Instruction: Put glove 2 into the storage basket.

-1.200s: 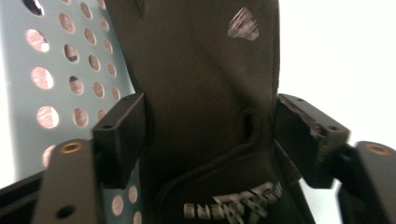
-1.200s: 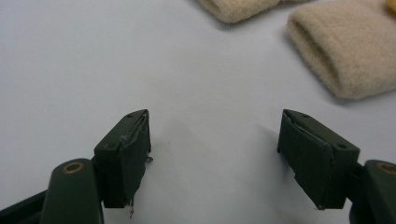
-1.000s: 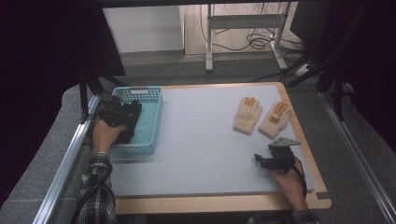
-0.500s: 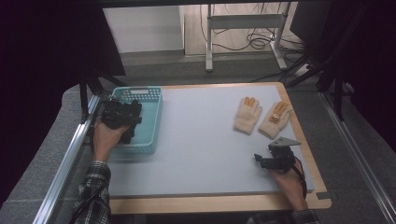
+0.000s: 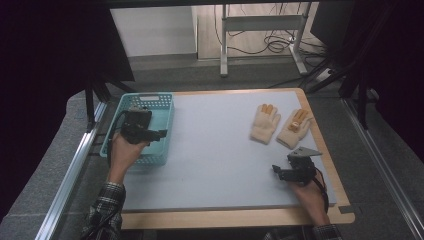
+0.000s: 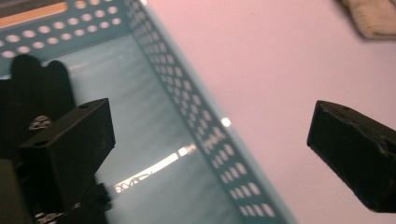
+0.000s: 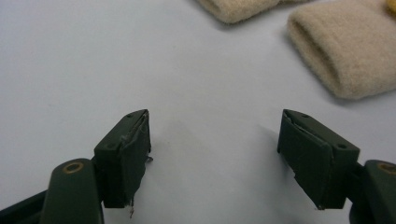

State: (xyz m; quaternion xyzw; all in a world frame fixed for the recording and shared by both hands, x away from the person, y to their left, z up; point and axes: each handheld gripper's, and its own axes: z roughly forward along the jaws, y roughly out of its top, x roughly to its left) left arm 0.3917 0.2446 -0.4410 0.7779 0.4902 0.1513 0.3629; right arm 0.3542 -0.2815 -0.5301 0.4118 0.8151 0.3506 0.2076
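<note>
Opening its jaws wide with nothing between them, the left tool (image 5: 159, 133) rose over the basket (image 5: 161, 101), while the right tool (image 5: 278, 172), jaws apart and empty, waited near the gloves (image 5: 265, 123), likely the next pick.

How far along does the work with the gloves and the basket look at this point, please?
Nothing looks done: the teal basket holds no glove. In hand: the left gripper, jaws just opened and empty, is over the basket; the right gripper waits open near the cuffs. Left: both gloves, one and the other, lie on the mat.

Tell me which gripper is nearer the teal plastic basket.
Left. The left gripper hangs over the teal plastic basket; the right gripper is far across the table.
</note>
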